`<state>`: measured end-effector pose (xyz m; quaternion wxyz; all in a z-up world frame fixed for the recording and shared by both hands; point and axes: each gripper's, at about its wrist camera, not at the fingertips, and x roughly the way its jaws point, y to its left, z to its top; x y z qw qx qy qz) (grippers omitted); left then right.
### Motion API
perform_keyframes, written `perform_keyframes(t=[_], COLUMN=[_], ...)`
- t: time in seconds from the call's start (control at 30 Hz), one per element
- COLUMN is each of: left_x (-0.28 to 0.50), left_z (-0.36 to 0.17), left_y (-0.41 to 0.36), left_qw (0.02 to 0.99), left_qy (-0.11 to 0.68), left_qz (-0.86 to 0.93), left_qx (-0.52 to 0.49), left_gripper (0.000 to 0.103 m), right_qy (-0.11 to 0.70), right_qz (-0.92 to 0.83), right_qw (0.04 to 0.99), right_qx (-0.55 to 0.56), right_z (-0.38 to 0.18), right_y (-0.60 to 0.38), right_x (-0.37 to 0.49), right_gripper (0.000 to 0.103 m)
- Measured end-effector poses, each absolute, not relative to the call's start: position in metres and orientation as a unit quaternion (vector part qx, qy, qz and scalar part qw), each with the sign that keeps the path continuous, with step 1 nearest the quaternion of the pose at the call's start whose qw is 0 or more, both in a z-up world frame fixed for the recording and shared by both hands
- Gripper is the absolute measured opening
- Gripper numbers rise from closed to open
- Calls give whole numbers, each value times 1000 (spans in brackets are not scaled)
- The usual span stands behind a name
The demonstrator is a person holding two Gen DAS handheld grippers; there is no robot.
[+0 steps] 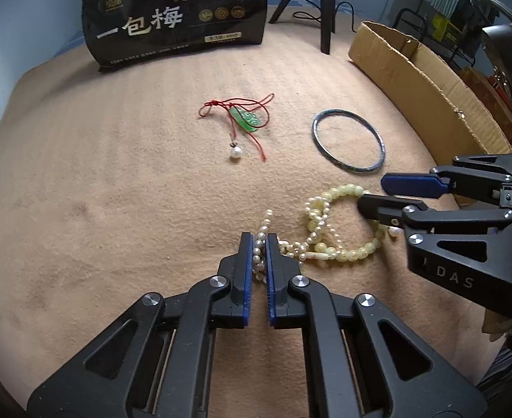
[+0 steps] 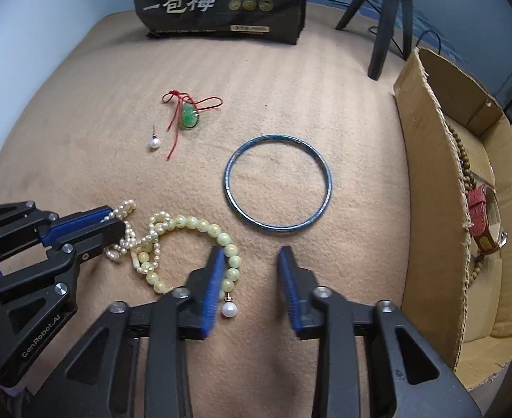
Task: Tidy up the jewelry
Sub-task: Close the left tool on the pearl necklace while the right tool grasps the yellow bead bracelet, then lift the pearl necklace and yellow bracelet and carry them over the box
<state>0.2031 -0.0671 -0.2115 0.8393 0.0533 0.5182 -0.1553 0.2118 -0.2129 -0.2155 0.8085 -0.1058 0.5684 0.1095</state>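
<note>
Tan blanket [image 1: 116,209]: L tool [image 1: 259,240] clamps pearl strand [image 1: 261,244], R tool [image 2: 252,261] apart.

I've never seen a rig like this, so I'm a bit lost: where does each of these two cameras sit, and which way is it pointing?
Left wrist view: rides the left gripper, looking forward along its fingers, shut on the small pearl strand; the right gripper enters from the right.
Right wrist view: rides the open right gripper, over the yellow bead bracelet; the left gripper enters from the left.
Shared: blue bangle, green pendant, black bag, cardboard box.
</note>
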Motion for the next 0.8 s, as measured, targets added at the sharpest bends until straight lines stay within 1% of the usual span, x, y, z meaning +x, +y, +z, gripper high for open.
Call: perform_keyframes(t=[0.03, 0.07, 0.1, 0.27, 0.43, 0.8], left_x=[204, 205, 205, 206, 202, 189], left_z=[-212, -213, -213, -212, -204, -152], left_y=[-66, -64, -60, -44, -32, -19], left_qw=[841, 841, 842, 844, 850, 876], left_qy=[517, 519, 519, 520, 513, 468], left_qz=[-149, -143, -140, -124, -114, -114], left_qx=[55, 56, 52, 30, 14, -21], left_gripper=[2, 2, 2, 2, 2, 2], right_qy=[568, 568, 568, 564, 548, 503], right_qz=[110, 112, 113, 114, 120, 141], right_qw=[808, 808, 808, 811, 824, 852], right_qx=[-107, -109, -111, -102, -80, -36], right_z=[-216, -217, -217, -218, -207, -148], right_y=[-212, -211, -210, -213, -216, -221], right_x=[211, 210, 209, 207, 200, 190], right_gripper=[19, 11, 8, 7, 6, 6])
